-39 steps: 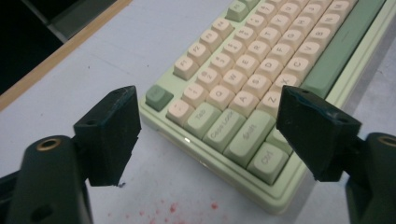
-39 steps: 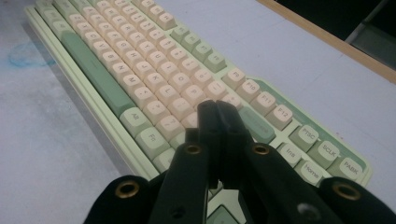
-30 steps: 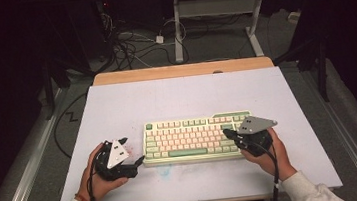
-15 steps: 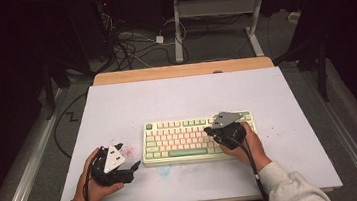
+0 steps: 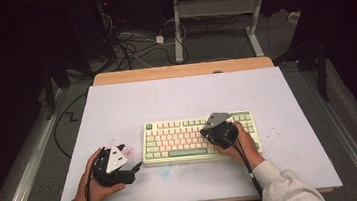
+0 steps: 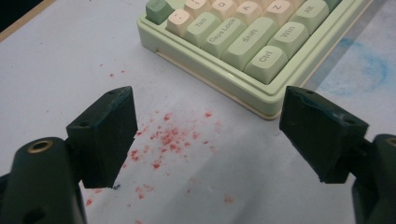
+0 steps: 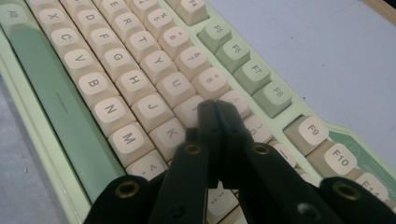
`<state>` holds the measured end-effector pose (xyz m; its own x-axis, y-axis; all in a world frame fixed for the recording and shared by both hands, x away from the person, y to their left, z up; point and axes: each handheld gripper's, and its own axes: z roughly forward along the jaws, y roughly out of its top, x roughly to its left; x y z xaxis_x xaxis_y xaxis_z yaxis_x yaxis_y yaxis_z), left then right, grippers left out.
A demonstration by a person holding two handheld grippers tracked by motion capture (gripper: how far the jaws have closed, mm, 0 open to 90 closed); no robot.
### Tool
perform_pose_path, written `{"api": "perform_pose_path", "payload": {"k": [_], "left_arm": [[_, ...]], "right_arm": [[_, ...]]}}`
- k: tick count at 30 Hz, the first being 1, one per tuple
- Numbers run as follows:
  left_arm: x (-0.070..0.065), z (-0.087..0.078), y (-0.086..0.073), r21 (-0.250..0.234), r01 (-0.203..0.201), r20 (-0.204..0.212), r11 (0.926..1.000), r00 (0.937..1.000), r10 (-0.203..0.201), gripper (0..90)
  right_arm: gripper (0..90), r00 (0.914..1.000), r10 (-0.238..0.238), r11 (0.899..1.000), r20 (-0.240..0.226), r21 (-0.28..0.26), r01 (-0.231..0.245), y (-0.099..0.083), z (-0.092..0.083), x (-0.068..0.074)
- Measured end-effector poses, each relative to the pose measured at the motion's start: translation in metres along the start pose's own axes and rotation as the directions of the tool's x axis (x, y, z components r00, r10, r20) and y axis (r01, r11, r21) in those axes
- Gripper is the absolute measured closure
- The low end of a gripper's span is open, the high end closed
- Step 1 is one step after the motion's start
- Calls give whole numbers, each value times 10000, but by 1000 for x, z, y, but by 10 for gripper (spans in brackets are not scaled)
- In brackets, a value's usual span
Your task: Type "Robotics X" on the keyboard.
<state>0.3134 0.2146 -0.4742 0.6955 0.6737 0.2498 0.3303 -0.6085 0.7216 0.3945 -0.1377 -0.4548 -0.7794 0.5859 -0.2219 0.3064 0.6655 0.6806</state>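
At the table's near edge, the person's two hands rest on the white mat, each holding a gripper. The left gripper lies just left of the keyboard, near its lower left corner, with the grey plate on top of it. Its jaws stand wide apart with nothing between them; in the left gripper view they frame a patch of red specks on the mat, and the keyboard's corner with the Ctrl, Shift and Tab keys lies just beyond, apart from both jaws. A faint blue smear marks the mat beside the keyboard's front edge.

The right gripper is over the right half of the keyboard, the hand behind it lying across the keys on that side. Its jaws are pressed together, gripping nothing. In the right gripper view the closed tips sit above the cream keys around I and K, pointing toward the number row; whether they touch a key cannot be told. The long green space bar runs along the left of that view, and the green function keys along the right.

The keyboard sits flat on the mat, somewhat nearer the person than the mat's middle. Beyond the mat, a strip of bare wooden tabletop shows, and farther off cables lie on the dark floor.
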Motion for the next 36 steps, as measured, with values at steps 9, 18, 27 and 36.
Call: {"api": "perform_pose_path", "payload": {"k": [9,18,27,36], "left_arm": [[0,2,0,64,-27,44,10000,10000,27,182],[0,2,-1,101,13,15,9999,10000,-14,187],[0,1,-1,75,37,53,10000,10000,-37,188],[0,0,0,68,38,29,10000,10000,-38,188]], "right_arm": [[900,9995,305,9952,-69,-933,-310,0,-21,-2],[844,9991,416,9825,50,-1817,-400,-2,-44,-2],[603,9956,869,9624,349,-2611,-748,-12,-69,-4],[370,9884,1090,9555,1059,-2855,-747,-31,-86,-3]]}}
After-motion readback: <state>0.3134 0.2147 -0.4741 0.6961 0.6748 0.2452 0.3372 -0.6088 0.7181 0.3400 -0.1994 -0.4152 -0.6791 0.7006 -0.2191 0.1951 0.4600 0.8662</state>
